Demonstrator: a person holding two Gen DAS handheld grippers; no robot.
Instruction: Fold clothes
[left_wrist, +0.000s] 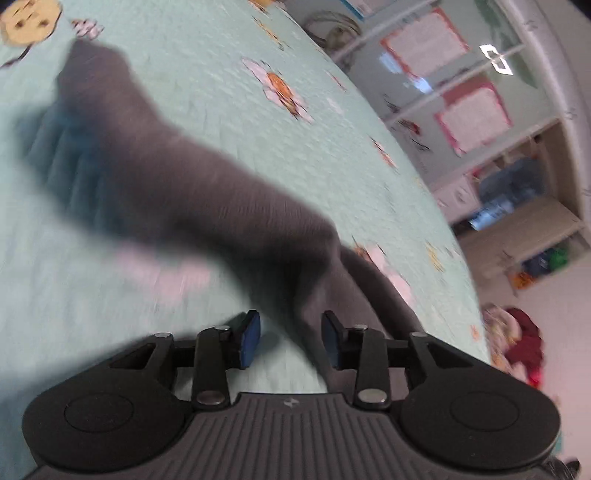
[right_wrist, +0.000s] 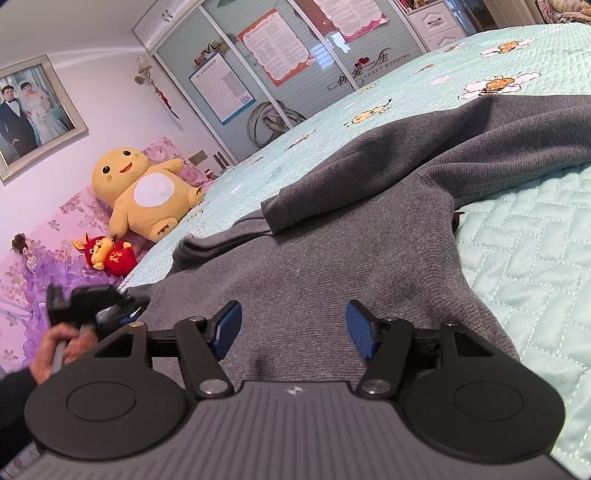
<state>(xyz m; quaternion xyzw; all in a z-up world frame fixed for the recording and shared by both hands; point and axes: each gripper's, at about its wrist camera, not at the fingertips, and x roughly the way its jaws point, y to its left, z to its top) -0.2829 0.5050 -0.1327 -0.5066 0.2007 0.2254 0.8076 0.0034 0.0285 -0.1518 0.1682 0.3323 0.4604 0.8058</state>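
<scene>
Your left gripper (left_wrist: 290, 339) stands partly open over the mint-green quilted bedspread (left_wrist: 207, 92), blue pads apart with nothing pressed between them; a fold of the dark grey knitted sweater (left_wrist: 192, 184) passes just beside the right pad and runs away blurred toward 10 o'clock. Your right gripper (right_wrist: 291, 330) is open wider, its pads clear of the cloth, hovering above the sweater's body (right_wrist: 295, 254), which spreads from 6 o'clock up the middle. One sleeve (right_wrist: 461, 144) stretches toward 2 o'clock, its cuff folded back onto the body near the centre. At 9 o'clock your left hand (right_wrist: 55, 350) grips its tool's handle. A yellow plush toy (right_wrist: 144, 192) sits at 10 o'clock.
</scene>
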